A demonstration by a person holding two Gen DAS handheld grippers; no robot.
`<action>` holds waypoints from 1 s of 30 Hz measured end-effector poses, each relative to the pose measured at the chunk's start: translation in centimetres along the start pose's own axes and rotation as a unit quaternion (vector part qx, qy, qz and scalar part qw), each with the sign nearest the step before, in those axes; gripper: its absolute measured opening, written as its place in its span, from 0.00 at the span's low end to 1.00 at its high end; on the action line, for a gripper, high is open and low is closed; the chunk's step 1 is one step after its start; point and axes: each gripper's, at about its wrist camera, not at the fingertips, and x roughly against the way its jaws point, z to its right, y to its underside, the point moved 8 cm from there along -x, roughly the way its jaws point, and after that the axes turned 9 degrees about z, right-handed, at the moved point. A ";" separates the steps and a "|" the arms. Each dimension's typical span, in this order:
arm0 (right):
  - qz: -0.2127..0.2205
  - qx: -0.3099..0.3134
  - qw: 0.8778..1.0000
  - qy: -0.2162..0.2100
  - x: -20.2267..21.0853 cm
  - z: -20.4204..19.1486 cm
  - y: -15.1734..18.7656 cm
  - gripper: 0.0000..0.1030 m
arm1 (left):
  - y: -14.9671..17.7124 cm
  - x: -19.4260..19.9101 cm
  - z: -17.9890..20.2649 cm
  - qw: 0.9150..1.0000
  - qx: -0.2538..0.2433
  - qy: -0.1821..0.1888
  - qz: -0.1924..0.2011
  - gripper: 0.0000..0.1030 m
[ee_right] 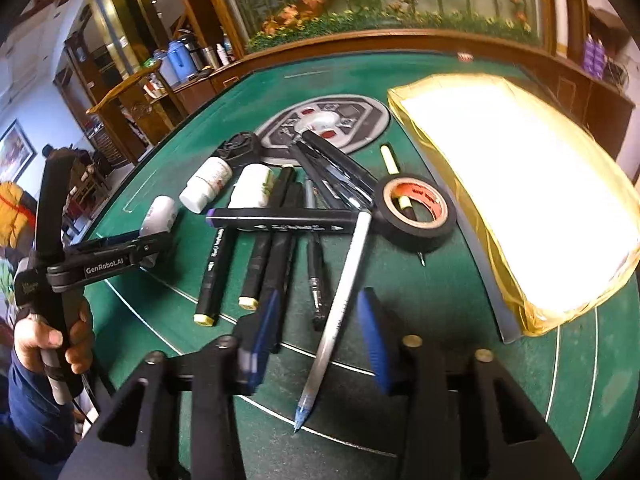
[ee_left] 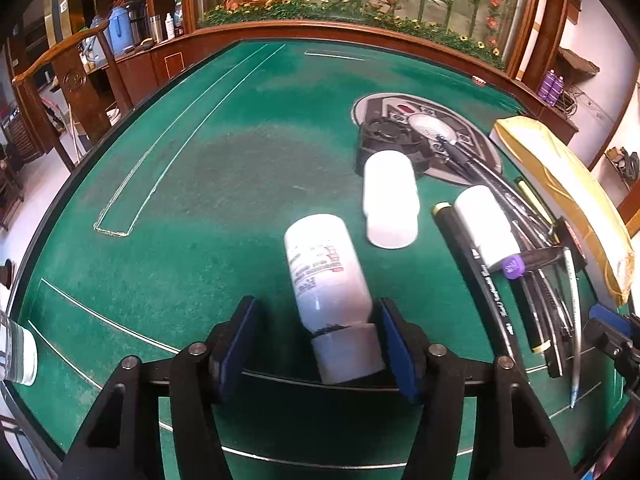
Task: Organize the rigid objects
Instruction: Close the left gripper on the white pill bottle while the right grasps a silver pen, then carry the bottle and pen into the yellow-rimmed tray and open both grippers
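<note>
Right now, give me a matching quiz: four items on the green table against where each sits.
Items:
1. labelled white bottle
2. silver pen
3. black tape roll
4. purple-capped marker

Places:
a. crosswise on top of the other markers
b. between the fingers of the right gripper
c. lying over a yellow marker
d. between the fingers of the left gripper

Pairs: 1-d, 2-b, 3-c, 4-a
</note>
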 end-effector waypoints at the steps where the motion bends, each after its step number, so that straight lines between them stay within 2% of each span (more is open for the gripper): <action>1: -0.005 -0.002 1.000 0.002 -0.3 0.1 0.1 0.33 | 0.0 0.0 0.0 1.000 -0.002 -0.002 0.004 0.61; 5: -0.022 -0.015 0.999 0.021 -1.2 1.0 0.4 0.29 | -0.1 -0.2 0.0 1.000 -0.016 -0.014 0.009 0.60; 7: -0.032 -0.019 0.999 0.028 -1.7 1.4 0.6 0.17 | -0.2 -0.3 0.1 0.999 -0.026 -0.019 0.012 0.60; 10: -0.032 -0.004 0.999 0.042 -1.7 1.5 0.6 0.09 | -0.3 -0.4 0.2 0.999 -0.030 -0.014 0.014 0.56; 11: -0.033 0.004 0.998 0.048 -1.7 1.4 0.6 0.09 | -0.4 -0.4 0.3 0.999 -0.030 -0.011 0.015 0.50; 12: -0.034 0.009 0.998 0.051 -1.7 1.4 0.6 0.09 | -0.4 -0.3 0.4 0.999 -0.032 -0.010 0.017 0.38; 13: -0.034 0.016 0.998 0.055 -1.7 1.3 0.6 0.08 | -0.4 -0.2 0.5 0.999 -0.033 -0.010 0.018 0.36; 19: -0.024 0.048 0.996 0.076 -1.2 1.0 0.6 0.07 | -0.3 0.0 0.5 0.999 -0.035 -0.015 0.020 0.36; 30: 0.003 0.061 0.996 0.059 0.5 0.0 -0.3 0.07 | -1.6 2.4 1.8 0.998 -0.034 0.003 0.054 0.36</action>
